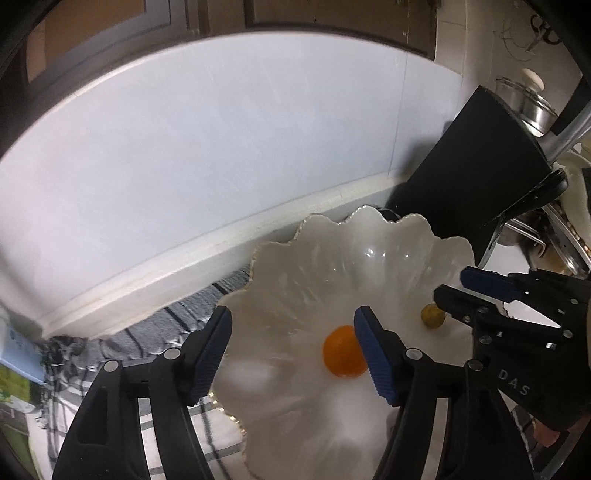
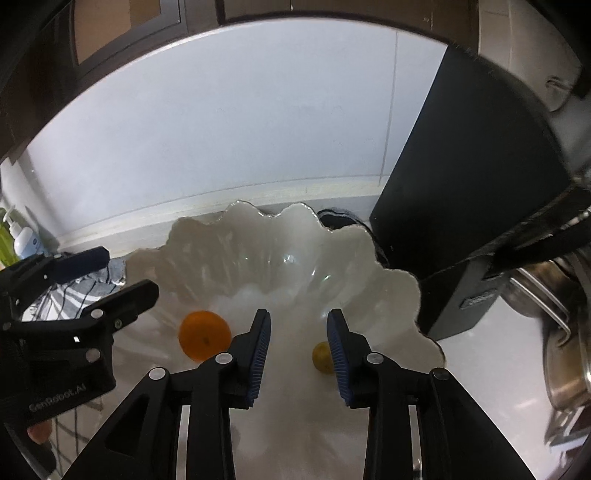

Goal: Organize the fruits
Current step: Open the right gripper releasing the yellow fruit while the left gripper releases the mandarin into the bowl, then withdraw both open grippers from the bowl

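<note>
Biggest thing in both views is the pale blue-grey wall behind the counter, with dark wood cabinets curving over the top of it. Next down is a black box-shaped thing standing to the right of the bowl, right up near its rim; can't tell what it actually is. Off to the far right there's a shiny steel pot, and the left view also catches another pot with a glass lid up in the corner.

Then the bowl: white, wavy scalloped rim, sitting on a checked cloth that pokes out on its left side. Both fruits are lying loose on the bottom of it, well apart from each other.

The left gripper hangs over the bowl with its jaws spread wide, nothing between them. Its right-hand blue pad covers the edge of the orange in that view, but from the right camera the orange sits free.

The right gripper is over the bowl too, jaws parted a bit narrower, nothing pinched. The little fruit peeks out just beside its right pad.

The orange is toward the left of the bowl floor.

Smallest is a little yellow-green round fruit, toward the right side; couldn't say what kind.

Far left of the right view there are a couple of pump bottles by the wall.
</note>
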Action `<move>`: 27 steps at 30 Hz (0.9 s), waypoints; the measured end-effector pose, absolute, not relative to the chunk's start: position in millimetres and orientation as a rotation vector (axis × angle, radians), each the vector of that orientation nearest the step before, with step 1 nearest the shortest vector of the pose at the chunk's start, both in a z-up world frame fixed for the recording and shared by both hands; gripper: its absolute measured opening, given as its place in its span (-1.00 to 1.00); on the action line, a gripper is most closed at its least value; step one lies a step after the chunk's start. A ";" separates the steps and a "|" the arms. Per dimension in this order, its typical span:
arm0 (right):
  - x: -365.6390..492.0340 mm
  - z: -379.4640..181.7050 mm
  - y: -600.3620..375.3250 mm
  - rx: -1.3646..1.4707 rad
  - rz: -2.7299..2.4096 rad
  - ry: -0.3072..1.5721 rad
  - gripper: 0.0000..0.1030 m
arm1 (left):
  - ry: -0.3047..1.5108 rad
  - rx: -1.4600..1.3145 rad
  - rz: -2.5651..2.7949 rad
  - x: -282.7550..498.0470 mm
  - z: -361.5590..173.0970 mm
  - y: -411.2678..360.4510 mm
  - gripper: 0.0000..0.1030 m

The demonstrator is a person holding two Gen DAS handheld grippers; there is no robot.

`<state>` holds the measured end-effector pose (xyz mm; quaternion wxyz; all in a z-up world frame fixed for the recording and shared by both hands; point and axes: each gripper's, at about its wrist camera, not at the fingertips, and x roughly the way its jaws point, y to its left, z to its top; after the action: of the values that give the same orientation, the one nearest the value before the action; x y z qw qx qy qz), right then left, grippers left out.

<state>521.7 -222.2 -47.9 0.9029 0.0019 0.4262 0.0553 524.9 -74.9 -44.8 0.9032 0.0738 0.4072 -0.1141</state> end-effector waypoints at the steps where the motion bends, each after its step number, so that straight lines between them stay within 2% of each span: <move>1: 518.3 -45.1 -222.0 0.003 0.111 0.874 -0.36 | 0.833 0.157 -0.234 522.4 -42.5 -74.7 0.36; 8: 487.9 -19.3 -219.9 -0.017 0.094 0.794 -0.35 | 0.765 0.192 -0.209 500.5 -23.4 -70.8 0.37; 12: 470.3 -2.8 -219.5 -0.005 0.098 0.753 -0.35 | 0.722 0.179 -0.217 484.4 -7.8 -65.1 0.45; 27: 395.1 41.6 -206.9 -0.013 0.104 0.614 -0.36 | 0.589 0.149 -0.250 406.8 34.5 -51.7 0.45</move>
<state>395.1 -206.9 41.6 0.9519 -0.0066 0.3020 0.0511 406.8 -51.7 34.5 0.9466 0.0732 0.2891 -0.1227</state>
